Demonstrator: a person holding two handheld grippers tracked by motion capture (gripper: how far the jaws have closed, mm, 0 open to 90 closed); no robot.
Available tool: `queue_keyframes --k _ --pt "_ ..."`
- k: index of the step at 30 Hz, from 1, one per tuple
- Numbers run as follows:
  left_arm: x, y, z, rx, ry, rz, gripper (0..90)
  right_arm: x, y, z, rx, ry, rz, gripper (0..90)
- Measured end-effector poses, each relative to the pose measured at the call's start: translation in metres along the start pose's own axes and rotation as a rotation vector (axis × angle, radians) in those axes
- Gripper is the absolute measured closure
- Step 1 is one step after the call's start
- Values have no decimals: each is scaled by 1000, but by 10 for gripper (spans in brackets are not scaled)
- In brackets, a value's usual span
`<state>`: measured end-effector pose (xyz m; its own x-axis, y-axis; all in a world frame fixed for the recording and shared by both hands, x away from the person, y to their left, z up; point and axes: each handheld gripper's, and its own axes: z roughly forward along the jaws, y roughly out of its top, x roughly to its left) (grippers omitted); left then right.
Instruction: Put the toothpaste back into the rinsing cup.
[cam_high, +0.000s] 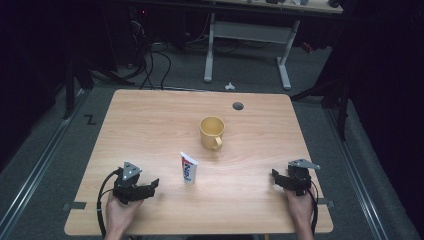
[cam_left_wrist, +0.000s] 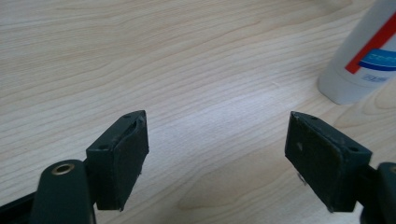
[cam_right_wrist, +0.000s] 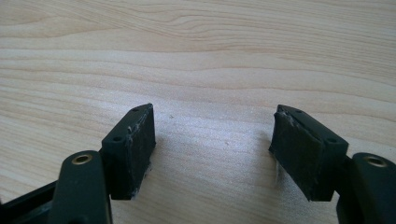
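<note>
Wooden table (cam_high: 150, 125), dark room. Toothpaste tube (cam_high: 188, 168) upright near centre, yellow mug (cam_high: 212, 132) beyond. Left gripper (cam_high: 152, 186) nearest — jaws apart, empty; right gripper (cam_high: 275, 175) likewise. Risk: sideways approach likely topples the tube.

Wooden table (cam_high: 150, 115), yellow mug (cam_high: 211, 132), toothpaste tube (cam_high: 188, 167) lying between two tongs

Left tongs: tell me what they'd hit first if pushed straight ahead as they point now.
Probably the toothpaste tube. The left tongs stand open, aimed its way; the tube sits slightly off the right jaw's side, so they might just graze it.
</note>
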<state>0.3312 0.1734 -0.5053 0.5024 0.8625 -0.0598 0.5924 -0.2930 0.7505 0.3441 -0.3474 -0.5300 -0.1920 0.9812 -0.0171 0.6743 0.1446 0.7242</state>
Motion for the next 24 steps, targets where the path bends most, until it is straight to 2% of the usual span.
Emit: queue_keyframes --k 7,15,21,24 --pt "-9 -1 -1 2 -37 13 207 0 0 0 0 -1 0 304" --pt "-26 1 3 17 -77 54 207 0 0 0 -1 0 -2 303" --pt "-35 5 4 14 -90 78 207 0 0 0 -1 -1 -2 303" --pt "-43 9 6 20 -95 97 227 0 0 0 -1 -2 -2 303"
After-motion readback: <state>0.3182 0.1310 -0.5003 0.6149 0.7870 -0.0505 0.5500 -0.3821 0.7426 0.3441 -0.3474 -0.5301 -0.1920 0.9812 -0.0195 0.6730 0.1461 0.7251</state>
